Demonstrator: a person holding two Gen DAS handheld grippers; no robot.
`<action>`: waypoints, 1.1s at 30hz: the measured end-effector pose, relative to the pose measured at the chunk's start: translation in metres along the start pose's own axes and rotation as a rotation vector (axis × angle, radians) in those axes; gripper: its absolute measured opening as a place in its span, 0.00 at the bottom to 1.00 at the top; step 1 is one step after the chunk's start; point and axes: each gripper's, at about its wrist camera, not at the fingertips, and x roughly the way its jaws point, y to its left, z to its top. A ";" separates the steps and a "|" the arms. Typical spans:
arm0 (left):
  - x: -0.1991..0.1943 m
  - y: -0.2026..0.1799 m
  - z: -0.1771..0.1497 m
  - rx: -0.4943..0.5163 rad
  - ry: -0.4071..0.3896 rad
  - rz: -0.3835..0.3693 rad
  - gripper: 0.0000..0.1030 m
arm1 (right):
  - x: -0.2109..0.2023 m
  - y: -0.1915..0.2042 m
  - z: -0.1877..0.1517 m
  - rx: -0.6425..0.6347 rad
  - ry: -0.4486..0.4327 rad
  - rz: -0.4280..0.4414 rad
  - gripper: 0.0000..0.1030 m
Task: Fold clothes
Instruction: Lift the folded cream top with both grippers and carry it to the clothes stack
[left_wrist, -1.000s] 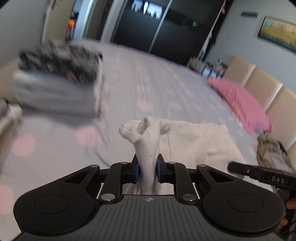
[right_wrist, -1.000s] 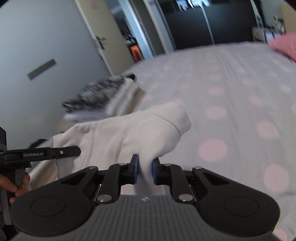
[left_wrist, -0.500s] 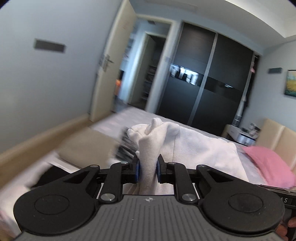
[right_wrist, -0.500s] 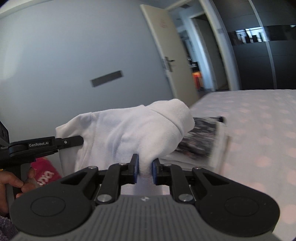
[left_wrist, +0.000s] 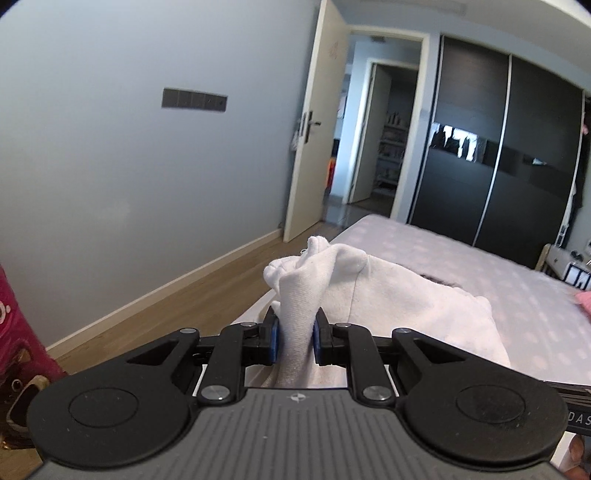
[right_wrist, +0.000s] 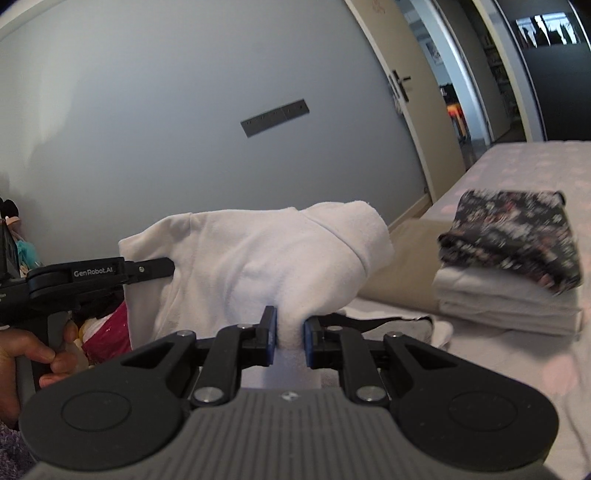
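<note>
Both: left gripper (left_wrist: 294, 334) and right gripper (right_wrist: 290, 331) clamped narrow on white garment (right_wrist: 258, 258).

open door (left_wrist: 314, 147), dark wardrobe (left_wrist: 498, 155) (sliding doors), grey wall (left_wrist: 110, 147).

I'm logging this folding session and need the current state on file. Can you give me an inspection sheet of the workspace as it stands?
Surface: bed with a pale pink-dotted cover.
Job's things: white garment lifted off the bed, held at two points; stack of folded clothes on the bed, a dark patterned piece on top.
Clutter: beige cushion beside the stack; pink printed bag at the left edge.
Grippers: left gripper shut on a bunched part of the white garment; right gripper shut on another fold of it.
Cables: nothing seen.
Surroundings: grey wall, open door, dark sliding wardrobe, wooden floor.
</note>
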 end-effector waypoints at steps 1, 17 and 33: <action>0.011 0.002 0.000 0.000 0.015 0.004 0.15 | 0.010 -0.002 0.000 0.003 0.013 -0.004 0.16; 0.194 0.023 -0.034 0.067 0.310 0.015 0.15 | 0.135 -0.108 -0.012 0.151 0.214 -0.055 0.16; 0.222 0.033 -0.056 0.077 0.365 0.009 0.17 | 0.167 -0.222 -0.034 0.910 0.315 0.151 0.48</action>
